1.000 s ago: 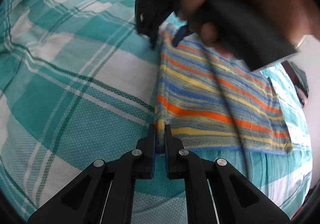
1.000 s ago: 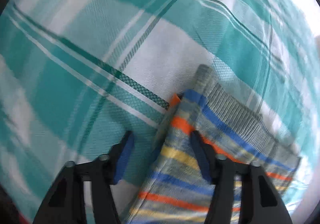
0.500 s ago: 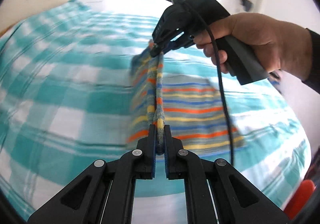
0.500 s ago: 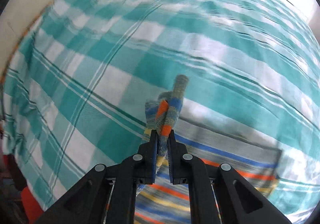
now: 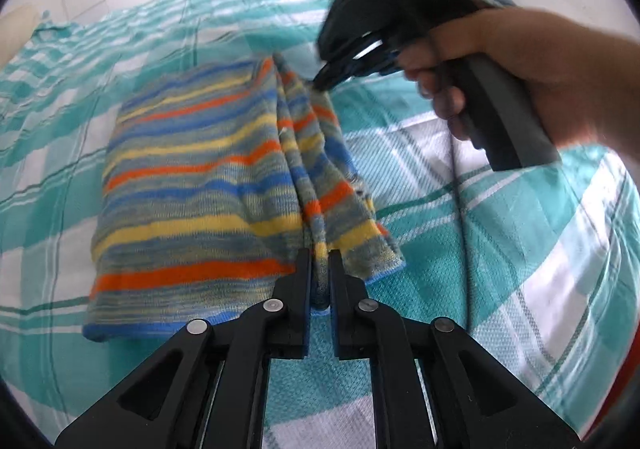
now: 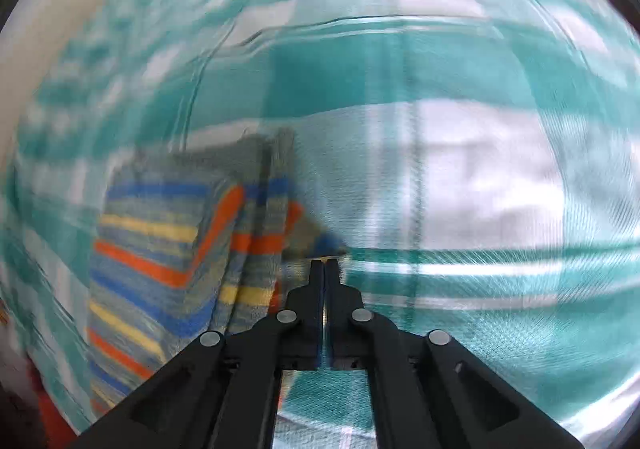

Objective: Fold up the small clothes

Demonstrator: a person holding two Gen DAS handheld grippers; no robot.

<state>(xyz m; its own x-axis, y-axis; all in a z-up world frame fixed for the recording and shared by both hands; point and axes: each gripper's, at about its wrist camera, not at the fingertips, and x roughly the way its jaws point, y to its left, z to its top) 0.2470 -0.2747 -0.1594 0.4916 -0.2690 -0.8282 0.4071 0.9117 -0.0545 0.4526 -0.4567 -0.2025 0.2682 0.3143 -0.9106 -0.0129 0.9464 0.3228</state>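
Now, on the bed:
Striped knit cloth (image 5: 200, 185): folded over itself on the teal and white checked bedspread (image 5: 500, 233), with a raised ridge down its right side.
Left gripper (image 5: 319, 273): fingers squeezed tight on the near edge of the cloth.
Right gripper (image 6: 324, 264): fingers pressed together at the cloth's far corner; too blurry to tell if they pinch it.
Right hand (image 5: 520, 69): wrapped around the gripper handle, above the bedspread.
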